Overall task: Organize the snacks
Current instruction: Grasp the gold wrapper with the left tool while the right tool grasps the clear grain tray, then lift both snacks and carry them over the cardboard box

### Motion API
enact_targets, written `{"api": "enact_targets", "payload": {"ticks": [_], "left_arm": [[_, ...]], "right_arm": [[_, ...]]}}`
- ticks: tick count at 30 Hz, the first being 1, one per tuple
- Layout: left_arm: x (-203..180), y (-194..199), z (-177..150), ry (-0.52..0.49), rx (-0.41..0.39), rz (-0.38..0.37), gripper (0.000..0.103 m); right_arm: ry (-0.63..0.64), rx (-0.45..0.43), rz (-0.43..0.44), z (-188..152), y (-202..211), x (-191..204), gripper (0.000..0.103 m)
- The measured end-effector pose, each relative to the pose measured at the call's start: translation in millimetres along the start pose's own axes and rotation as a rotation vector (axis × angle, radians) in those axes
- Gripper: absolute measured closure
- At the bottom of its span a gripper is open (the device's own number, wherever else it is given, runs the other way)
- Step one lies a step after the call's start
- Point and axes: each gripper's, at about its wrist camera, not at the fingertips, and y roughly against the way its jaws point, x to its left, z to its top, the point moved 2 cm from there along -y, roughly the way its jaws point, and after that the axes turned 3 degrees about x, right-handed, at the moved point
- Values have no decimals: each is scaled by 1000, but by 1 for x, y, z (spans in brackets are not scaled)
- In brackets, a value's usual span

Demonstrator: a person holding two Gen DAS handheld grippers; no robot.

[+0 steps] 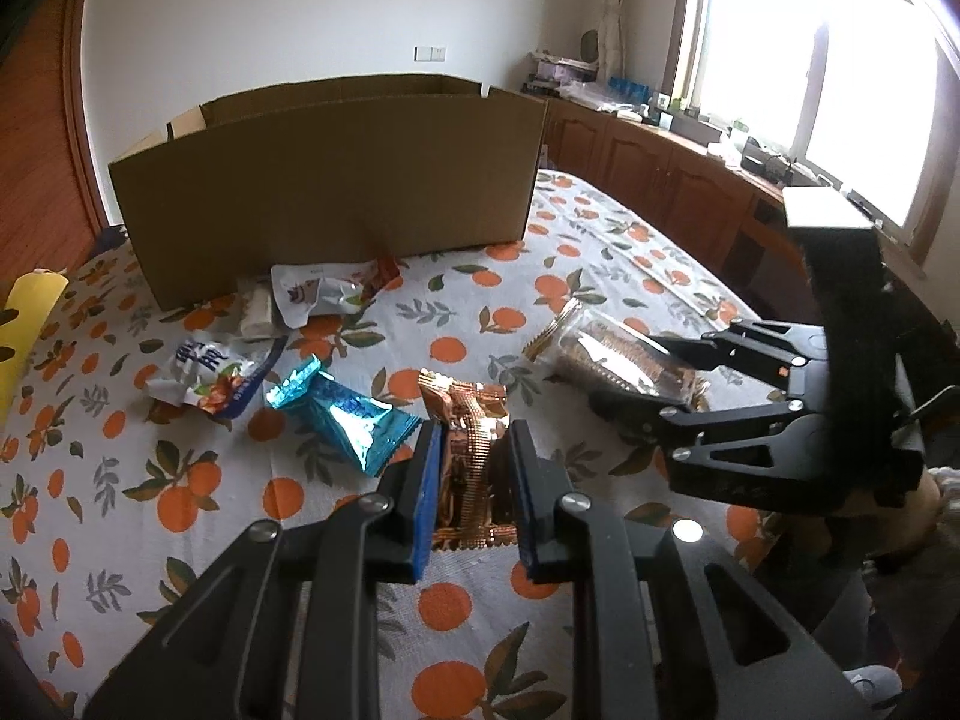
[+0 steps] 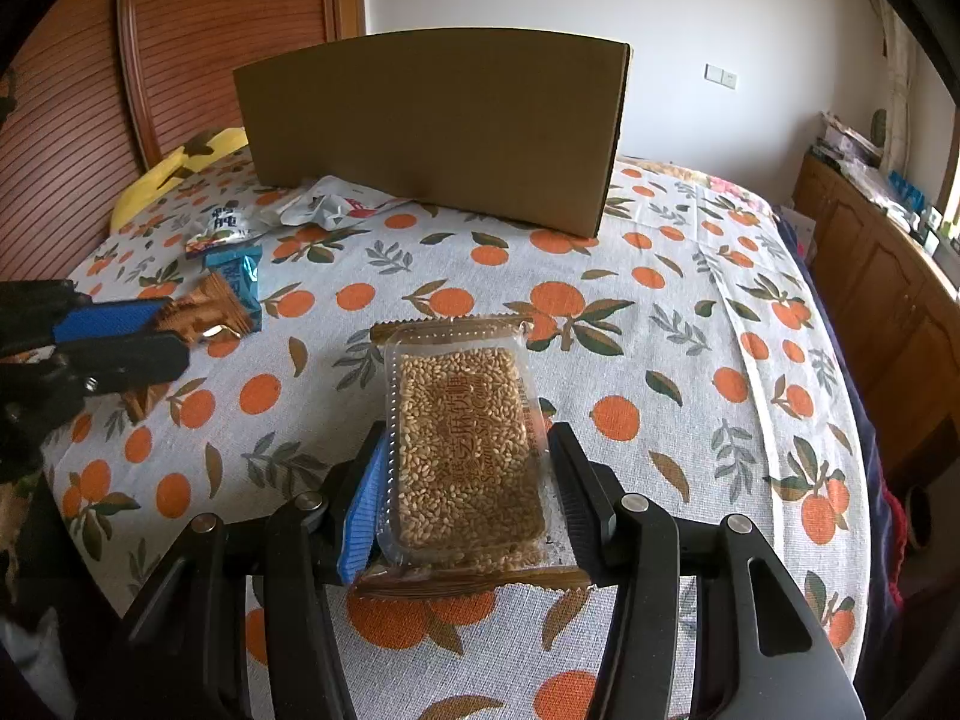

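Step in hand: pickup, with both snacks already gripped and probably ready to be lifted from the tablecloth (image 2: 690, 324).
Left gripper (image 1: 471, 450): jaws narrow, blue pads pressed on the two sides of the copper foil packet (image 1: 465, 420), which stands crumpled between them, near edge low over the cloth.
Right gripper (image 2: 465, 480): jaws about half wide, clamped on the long edges of the clear sesame bar pack (image 2: 462, 450), flat and face up, low over the cloth.
Next move: to carry each packet up and over the near wall of the cardboard box (image 2: 432, 126), then to release inside; asks for enough height to clear the rim, and for the two arms not to cross.
Box: open at the top, standing at the far side of the bed; inside hidden from both cameras, contents cannot be told.
Still outside the box: teal foil packet (image 1: 345, 420) just beside the copper one, white and blue pouch (image 1: 207, 375) further left, white torn-looking bag (image 1: 318, 294) touching the foot of the box.
Risk: thin foil may slip out or tear during the lift.
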Motion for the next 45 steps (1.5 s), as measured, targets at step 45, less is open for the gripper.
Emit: {"api": "enact_targets", "payload": {"ticks": [45], "left_arm": [[85,48,123,-66,-180,78,83]], "right_arm": [[89,-238,67,146,61,7,53]]}}
